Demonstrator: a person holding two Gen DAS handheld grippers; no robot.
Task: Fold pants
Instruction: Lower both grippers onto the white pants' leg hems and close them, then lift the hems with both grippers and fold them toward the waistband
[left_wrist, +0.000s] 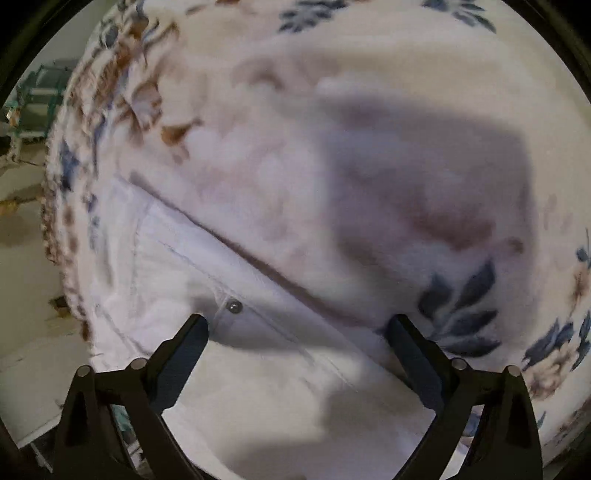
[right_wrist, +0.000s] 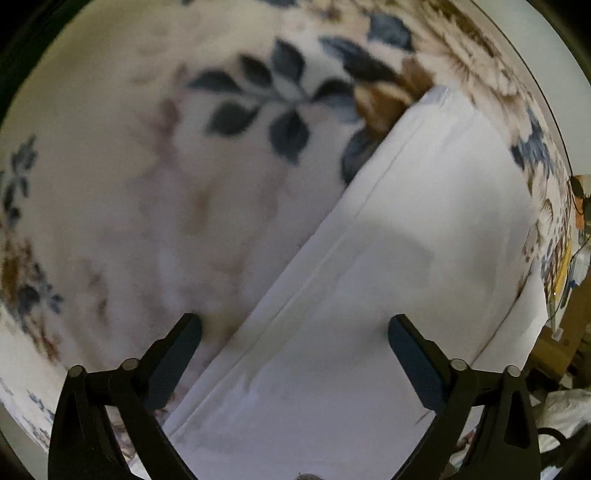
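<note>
White pants lie flat on a fluffy floral blanket. In the left wrist view I see the waist end, with a metal rivet and a pocket seam. My left gripper is open just above this part, its fingers straddling the fabric. In the right wrist view the pant legs stretch away to the upper right, their long edge running diagonally. My right gripper is open over that edge, the left finger above the blanket and the right finger above the pants.
The blanket's edge drops off at the left in the left wrist view, with a pale floor and a green shelf frame beyond. In the right wrist view, clutter and a cardboard box stand past the blanket's right edge.
</note>
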